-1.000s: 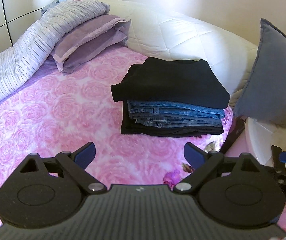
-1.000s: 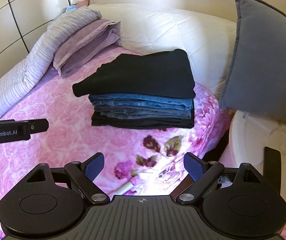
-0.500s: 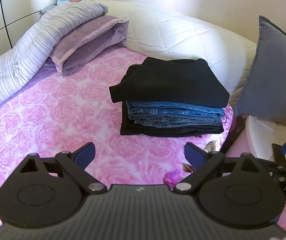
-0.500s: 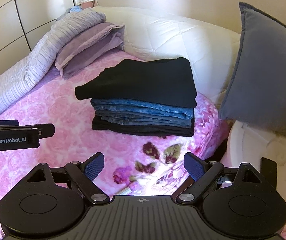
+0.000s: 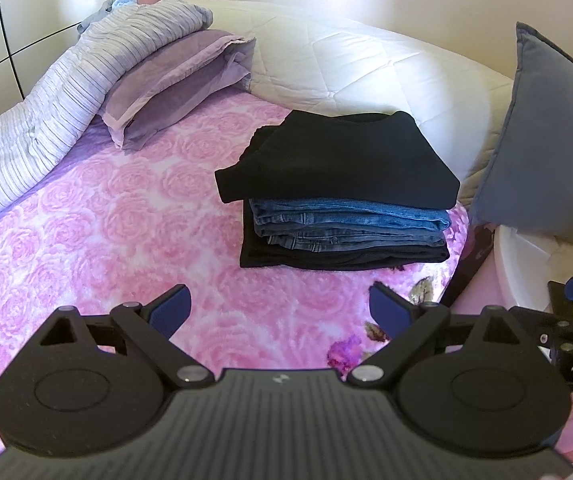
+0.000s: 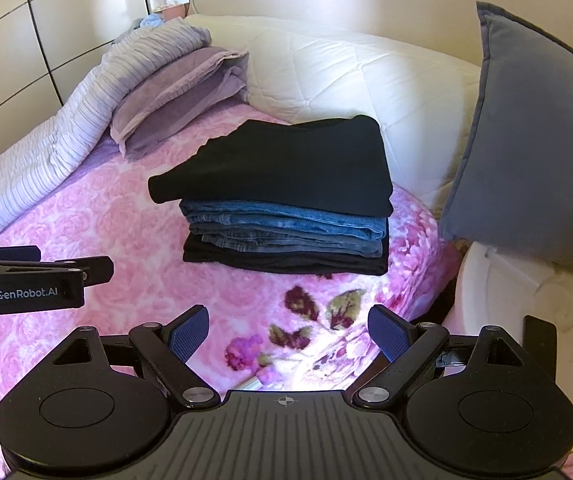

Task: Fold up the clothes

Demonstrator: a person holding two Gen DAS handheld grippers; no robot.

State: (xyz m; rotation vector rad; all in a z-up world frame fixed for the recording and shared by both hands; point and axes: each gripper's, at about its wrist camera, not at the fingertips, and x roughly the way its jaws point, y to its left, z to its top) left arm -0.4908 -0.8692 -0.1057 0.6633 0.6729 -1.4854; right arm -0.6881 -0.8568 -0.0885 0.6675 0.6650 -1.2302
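A neat stack of folded clothes (image 5: 342, 200) sits on the pink rose bedspread (image 5: 106, 220): a black garment (image 5: 338, 160) on top, blue jeans (image 5: 350, 224) in the middle, a black piece at the bottom. The stack also shows in the right wrist view (image 6: 282, 200). My left gripper (image 5: 280, 310) is open and empty, hovering in front of the stack. My right gripper (image 6: 288, 334) is open and empty, also short of the stack. The left gripper's body (image 6: 26, 284) shows at the left of the right wrist view.
A purple pillow (image 5: 174, 80) and a striped rolled duvet (image 5: 66, 92) lie at the back left. A white padded headboard (image 5: 366, 64) curves behind the stack. A grey cushion (image 6: 526, 140) leans at the right over a white round nightstand (image 6: 526, 292). Wardrobe doors (image 6: 46, 32) stand at the left.
Both grippers have drifted slightly, the views lifting a little, and stay open. The stack of clothes has not moved.
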